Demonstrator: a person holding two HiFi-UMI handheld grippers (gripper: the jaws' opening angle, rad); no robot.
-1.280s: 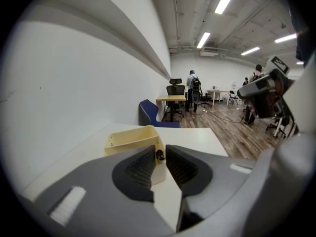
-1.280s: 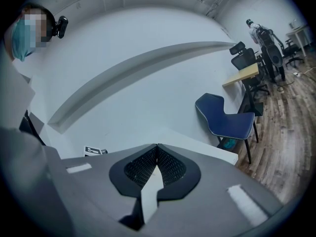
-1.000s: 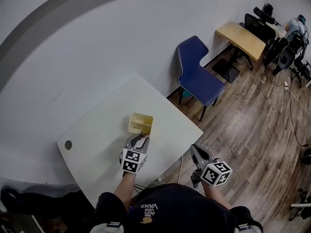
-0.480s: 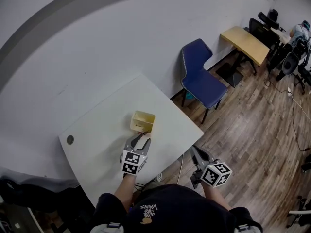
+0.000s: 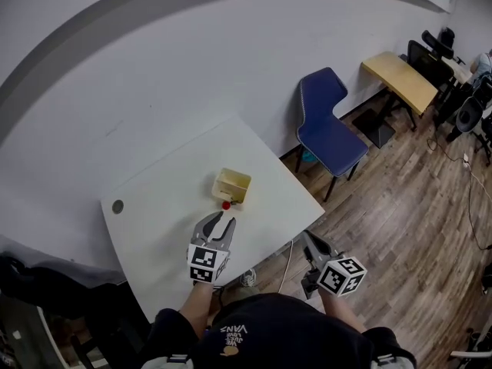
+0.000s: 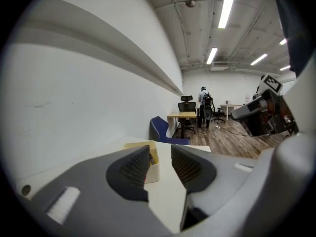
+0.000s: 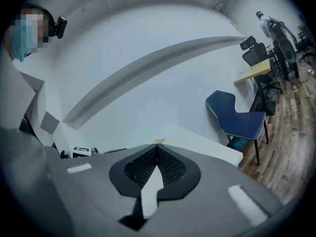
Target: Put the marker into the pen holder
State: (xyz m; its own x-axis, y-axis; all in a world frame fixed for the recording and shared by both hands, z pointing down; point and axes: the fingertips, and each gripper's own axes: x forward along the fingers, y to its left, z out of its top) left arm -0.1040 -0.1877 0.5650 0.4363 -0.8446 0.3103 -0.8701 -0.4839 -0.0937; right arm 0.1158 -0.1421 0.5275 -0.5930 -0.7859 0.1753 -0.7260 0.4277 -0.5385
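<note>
The cream pen holder stands on the white table. The marker's red end shows at the holder's near rim; the rest of it is hidden. My left gripper hovers just short of the holder, apart from it. Its jaws have just been opening and are open, with nothing between them. In the left gripper view the holder shows between the fingers. My right gripper is shut and empty off the table's right edge; its fingertips meet.
A round grommet sits in the table's far left corner. A blue chair stands right of the table, with a wooden desk and office chairs beyond it. The wall runs close behind the table. The floor is wood.
My left gripper has let go of the marker at the holder, opened, and drawn back and up. The marker's red end now shows at the holder's rim. The right gripper has stayed put.
</note>
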